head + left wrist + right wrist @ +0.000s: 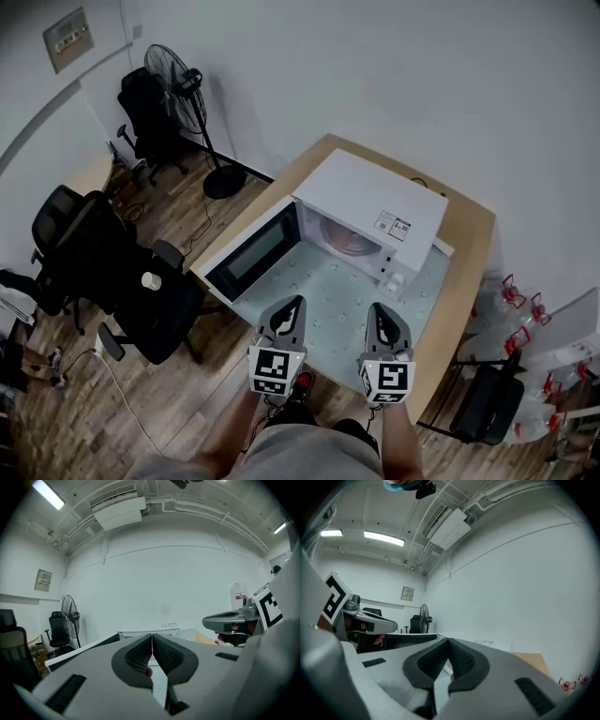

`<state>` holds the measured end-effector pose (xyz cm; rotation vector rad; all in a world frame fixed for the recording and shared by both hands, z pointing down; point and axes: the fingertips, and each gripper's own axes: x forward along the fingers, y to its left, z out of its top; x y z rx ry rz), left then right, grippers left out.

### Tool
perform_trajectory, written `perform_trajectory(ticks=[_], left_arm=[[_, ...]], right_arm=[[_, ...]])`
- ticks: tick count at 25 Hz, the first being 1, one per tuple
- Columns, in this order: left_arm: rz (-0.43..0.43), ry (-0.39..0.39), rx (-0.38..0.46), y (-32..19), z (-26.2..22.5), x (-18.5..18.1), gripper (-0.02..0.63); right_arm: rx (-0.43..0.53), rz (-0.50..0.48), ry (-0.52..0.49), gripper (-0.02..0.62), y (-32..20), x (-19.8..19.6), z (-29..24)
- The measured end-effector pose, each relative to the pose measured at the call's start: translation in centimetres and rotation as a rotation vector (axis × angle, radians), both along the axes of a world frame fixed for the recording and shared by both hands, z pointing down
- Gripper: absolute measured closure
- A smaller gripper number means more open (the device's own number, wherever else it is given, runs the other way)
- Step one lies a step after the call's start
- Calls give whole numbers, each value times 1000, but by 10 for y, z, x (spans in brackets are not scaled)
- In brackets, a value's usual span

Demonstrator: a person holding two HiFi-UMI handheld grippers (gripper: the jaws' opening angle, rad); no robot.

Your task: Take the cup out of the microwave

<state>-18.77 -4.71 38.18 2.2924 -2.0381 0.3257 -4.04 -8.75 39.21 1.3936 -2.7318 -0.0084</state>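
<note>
Head view: cup [351, 243] inside microwave [370, 202], beyond grippers [292, 304] [381, 310]

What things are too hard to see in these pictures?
- Cup: head view, the roof of the microwave hides most of the inside; only a pinkish patch shows.
- Microwave inside: gripper views, the left tool and right tool block it.
- Top label: head view, print too small.

Both grey hand-held grippers [294, 302] [376, 307] carry black-and-white marker cubes [273, 370].
</note>
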Motion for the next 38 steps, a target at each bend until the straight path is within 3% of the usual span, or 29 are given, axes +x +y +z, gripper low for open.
perform_trajectory(ticks=[21, 38], left_arm=[[283, 25, -108, -156, 78, -20, 580], [382, 54, -180, -227, 146, -20, 578]], right_arm=[[-73, 268, 59, 577, -107, -27, 67], [-144, 340, 72, 577, -149, -43, 127]])
